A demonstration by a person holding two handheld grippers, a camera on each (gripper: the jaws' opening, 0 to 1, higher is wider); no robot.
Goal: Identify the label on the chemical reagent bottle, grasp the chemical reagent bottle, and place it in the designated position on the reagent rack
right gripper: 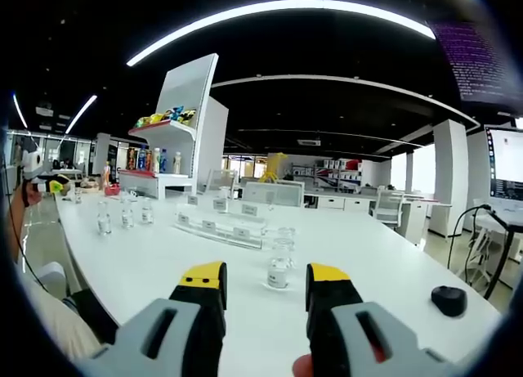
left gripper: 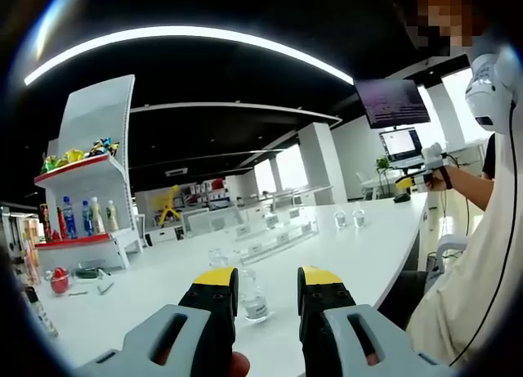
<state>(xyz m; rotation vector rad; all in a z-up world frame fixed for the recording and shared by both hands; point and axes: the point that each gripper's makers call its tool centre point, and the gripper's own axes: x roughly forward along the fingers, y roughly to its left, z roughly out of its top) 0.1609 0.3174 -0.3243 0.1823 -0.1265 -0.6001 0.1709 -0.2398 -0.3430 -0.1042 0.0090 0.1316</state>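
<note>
Left gripper view: left gripper [left gripper: 268,299] hangs low over the white table [left gripper: 343,246], jaws apart, nothing between them. A small clear reagent bottle [left gripper: 252,293] stands upright just ahead, in line with the gap and a shade toward the left jaw; its label is too blurred to read. The clear reagent rack [left gripper: 274,238] lies farther beyond. Right gripper view: right gripper [right gripper: 266,299] also stands open and empty. A bottle [right gripper: 279,271], probably the same one, stands upright ahead of the gap, with the rack [right gripper: 221,226] behind it to the left. Left gripper looks nearer; a straight advance should do.
</note>
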